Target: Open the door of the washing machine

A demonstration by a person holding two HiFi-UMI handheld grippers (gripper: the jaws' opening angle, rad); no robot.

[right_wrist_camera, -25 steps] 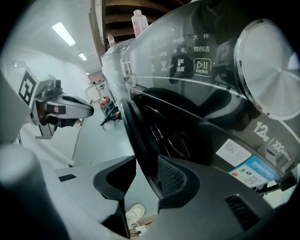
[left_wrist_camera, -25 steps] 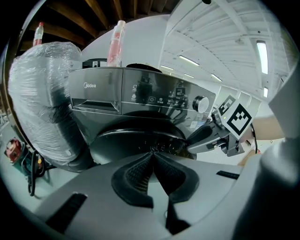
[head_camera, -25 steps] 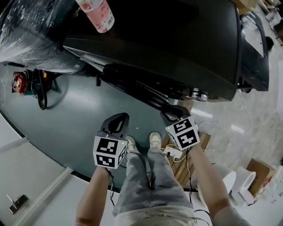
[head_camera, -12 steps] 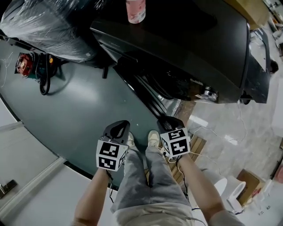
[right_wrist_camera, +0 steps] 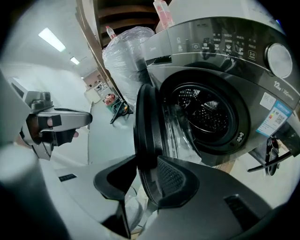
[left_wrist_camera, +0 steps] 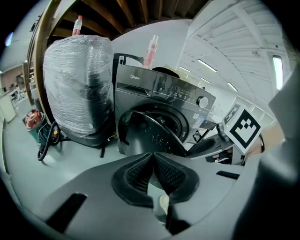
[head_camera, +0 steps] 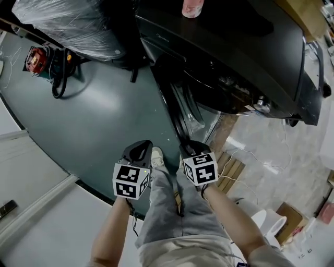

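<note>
The dark washing machine (head_camera: pixel 235 47) stands ahead with its round door (head_camera: pixel 182 112) swung out on its left-hand hinge. In the right gripper view the drum (right_wrist_camera: pixel 206 112) is exposed and the door's black rim (right_wrist_camera: pixel 145 122) runs down between the pads. My right gripper (right_wrist_camera: pixel 147 168) is shut on that rim, its jaws having just closed a little further; it shows in the head view (head_camera: pixel 190 147) at the door's lower edge. My left gripper (head_camera: pixel 140 149) hangs left of the door, apart from it. Its pads (left_wrist_camera: pixel 140 173) meet with nothing between them.
A plastic-wrapped bulky object (head_camera: pixel 68 21) stands left of the machine. A pink bottle (head_camera: pixel 192 6) sits on the machine's top. A red tool with a black cable (head_camera: pixel 39 60) lies on the floor. A wooden pallet (head_camera: pixel 232 172) and white cords lie to the right, by the person's legs.
Both grippers have drawn back from the machine. The door has swung wider open with the right gripper on its rim, and the left gripper moved alongside.
</note>
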